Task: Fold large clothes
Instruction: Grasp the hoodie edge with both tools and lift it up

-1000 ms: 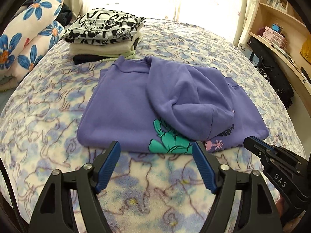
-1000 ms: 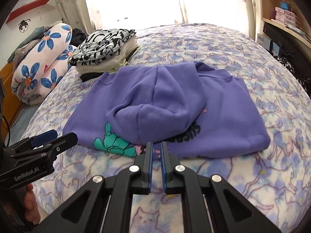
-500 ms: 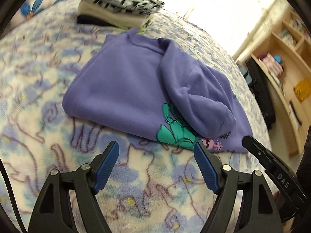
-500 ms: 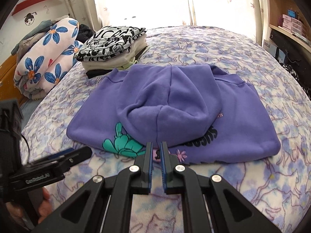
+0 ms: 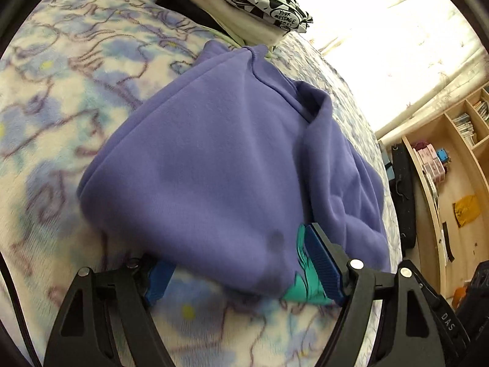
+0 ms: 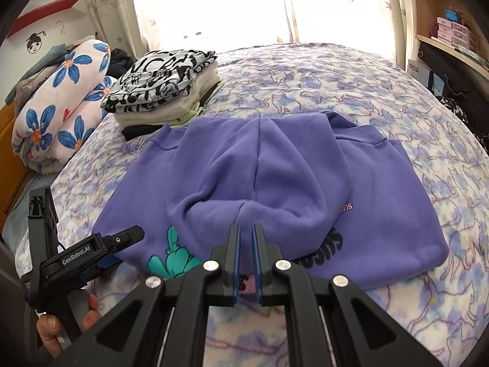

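Observation:
A purple hoodie lies folded on the bed, its hood laid over the body and a teal print at the near hem. My left gripper is open wide and tilted, straddling the hoodie's near left edge. One blue pad is tucked under the hem, half hidden by fabric. The other stands above the teal print. In the right wrist view the left gripper shows at the lower left, held by a hand. My right gripper is shut, with its tips at the middle of the near hem.
A stack of folded clothes topped by a black-and-white print sits just behind the hoodie's far left corner. A rolled floral quilt lies along the bed's left side. Wooden shelves stand to the right. Patterned bed cover stretches beyond.
My left gripper has dropped, rolled and closed in on the hoodie, so the near edge now lies between its jaws. The right gripper has edged forward to the hem, still shut.

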A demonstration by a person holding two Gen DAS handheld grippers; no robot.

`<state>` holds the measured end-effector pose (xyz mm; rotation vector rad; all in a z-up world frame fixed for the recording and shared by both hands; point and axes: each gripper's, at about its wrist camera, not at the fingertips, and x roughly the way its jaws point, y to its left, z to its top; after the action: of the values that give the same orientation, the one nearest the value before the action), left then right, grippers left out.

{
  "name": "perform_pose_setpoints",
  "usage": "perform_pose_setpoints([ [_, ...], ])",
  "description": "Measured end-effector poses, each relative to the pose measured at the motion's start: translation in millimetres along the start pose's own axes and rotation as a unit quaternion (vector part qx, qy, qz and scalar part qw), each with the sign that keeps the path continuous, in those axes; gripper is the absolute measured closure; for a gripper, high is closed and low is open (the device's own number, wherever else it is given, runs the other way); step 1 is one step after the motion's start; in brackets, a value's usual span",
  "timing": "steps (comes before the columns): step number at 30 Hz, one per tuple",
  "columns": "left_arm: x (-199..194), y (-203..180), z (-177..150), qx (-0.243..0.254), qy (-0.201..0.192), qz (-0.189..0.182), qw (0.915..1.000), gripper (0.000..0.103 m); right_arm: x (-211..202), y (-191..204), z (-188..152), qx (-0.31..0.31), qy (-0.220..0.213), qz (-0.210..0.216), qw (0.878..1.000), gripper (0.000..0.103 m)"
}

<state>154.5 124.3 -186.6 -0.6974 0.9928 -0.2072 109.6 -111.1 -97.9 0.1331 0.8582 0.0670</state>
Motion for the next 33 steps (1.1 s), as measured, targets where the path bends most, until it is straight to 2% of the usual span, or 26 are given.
perform_pose_setpoints([
  [6, 18, -8, 20, -0.002, -0.016, -0.004, 0.9999, 0.025, 17, -6, 13, 0.005, 0.003, -0.001, 1.000, 0.096],
  [9, 19, -15, 29, -0.001, -0.043, -0.017, 0.9989, 0.027, 25, -5, 19, 0.001, 0.003, -0.001, 1.000, 0.096],
  [11, 18, -21, 33, 0.011, -0.063, -0.017, 0.9978, 0.034, 30, -4, 21, 0.000, 0.003, -0.002, 1.000, 0.096],
  [15, 15, -34, 35, 0.054, -0.096, 0.018, 0.9938, 0.079, 42, -5, 25, -0.003, 0.008, -0.004, 1.000, 0.096],
  [22, 2, -27, 24, 0.082, -0.108, 0.044, 0.9897, 0.086, 70, -4, 29, -0.015, 0.015, -0.006, 1.000, 0.096],
  [26, -8, -43, 21, 0.114, -0.124, 0.052, 0.9843, 0.086, 100, -5, 21, -0.017, 0.056, 0.001, 0.998, 0.095],
  [33, -29, -117, 10, 0.236, -0.156, 0.057, 0.9575, 0.087, 105, -13, 11, 0.007, 0.053, 0.021, 0.998, 0.094],
])
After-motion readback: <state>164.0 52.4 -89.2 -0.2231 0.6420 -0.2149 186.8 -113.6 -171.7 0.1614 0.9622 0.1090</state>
